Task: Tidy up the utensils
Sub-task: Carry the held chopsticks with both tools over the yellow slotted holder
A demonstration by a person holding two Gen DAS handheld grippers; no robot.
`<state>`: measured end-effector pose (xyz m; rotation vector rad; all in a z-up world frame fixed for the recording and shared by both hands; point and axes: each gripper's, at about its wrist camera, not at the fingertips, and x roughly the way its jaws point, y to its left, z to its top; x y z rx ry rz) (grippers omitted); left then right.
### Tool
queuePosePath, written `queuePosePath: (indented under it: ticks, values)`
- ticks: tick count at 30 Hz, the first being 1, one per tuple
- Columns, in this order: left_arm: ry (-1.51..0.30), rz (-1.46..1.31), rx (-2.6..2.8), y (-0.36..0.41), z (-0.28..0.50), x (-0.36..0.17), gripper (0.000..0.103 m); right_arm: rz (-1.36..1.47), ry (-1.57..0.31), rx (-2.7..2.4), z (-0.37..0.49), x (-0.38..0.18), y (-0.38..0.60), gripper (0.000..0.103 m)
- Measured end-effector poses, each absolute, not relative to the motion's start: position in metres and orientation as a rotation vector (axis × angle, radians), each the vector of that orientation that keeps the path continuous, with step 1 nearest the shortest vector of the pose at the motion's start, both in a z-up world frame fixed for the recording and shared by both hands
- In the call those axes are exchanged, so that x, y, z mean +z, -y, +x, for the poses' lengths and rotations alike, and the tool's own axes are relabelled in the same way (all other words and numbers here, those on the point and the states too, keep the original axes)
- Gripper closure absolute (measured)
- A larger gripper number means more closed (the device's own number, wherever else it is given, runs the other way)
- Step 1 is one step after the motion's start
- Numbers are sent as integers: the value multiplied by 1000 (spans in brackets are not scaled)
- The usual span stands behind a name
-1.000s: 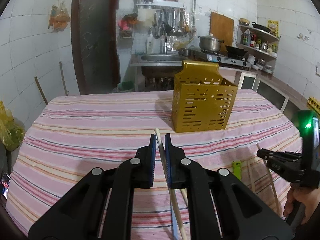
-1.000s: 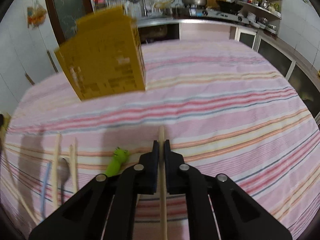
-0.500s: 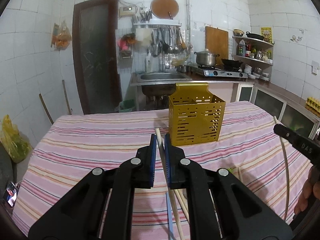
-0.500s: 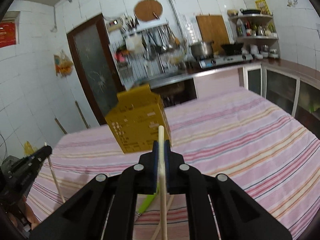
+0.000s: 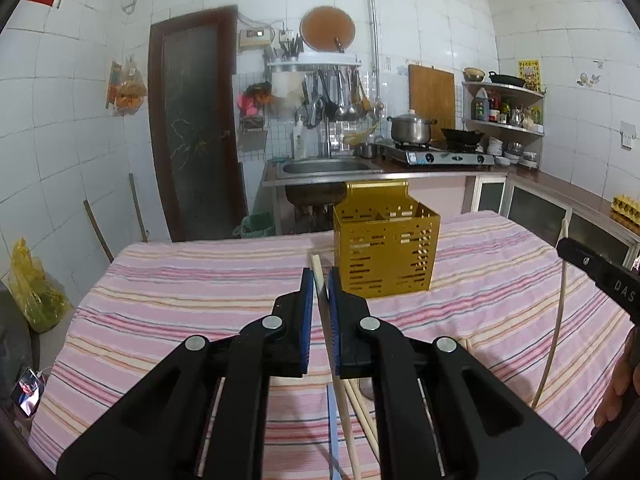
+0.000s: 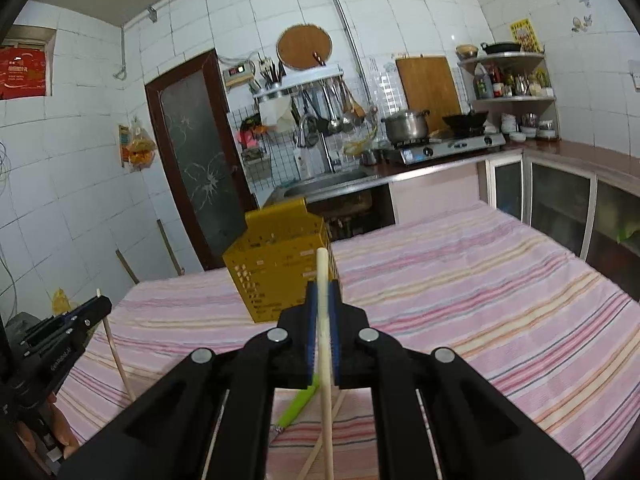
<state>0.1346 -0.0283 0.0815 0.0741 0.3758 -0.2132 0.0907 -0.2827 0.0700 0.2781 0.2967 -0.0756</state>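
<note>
Left wrist view: your left gripper (image 5: 320, 284) clamps one chopstick (image 5: 318, 276); one gold caddy (image 5: 386, 252) stands ahead on the striped cloth (image 5: 180, 300), its compartments apparently empty.

Right wrist view: your right gripper (image 6: 322, 300) pinches one chopstick (image 6: 323, 276); one green utensil (image 6: 298, 404) lies below.

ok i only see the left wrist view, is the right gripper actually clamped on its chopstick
observer: yes, the right gripper is shut on the right chopstick, whose tip pokes out past it.
operator: anything lying on the table under it
observer: a green-handled utensil lies on the striped cloth just below that gripper.
operator: and how does my own chopstick look from that side
observer: the left chopstick hangs slanted below the left gripper, with only a short tip above it.
</note>
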Motion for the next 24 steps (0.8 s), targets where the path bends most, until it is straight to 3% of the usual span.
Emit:
queuePosePath:
  ticks: [7, 24]
  values:
    - [-343, 57, -213, 24, 136, 94, 98, 209, -181, -110, 89, 99, 274, 97]
    - [-296, -15, -258, 25, 172, 127, 99, 151, -148, -94, 136, 114, 265, 97]
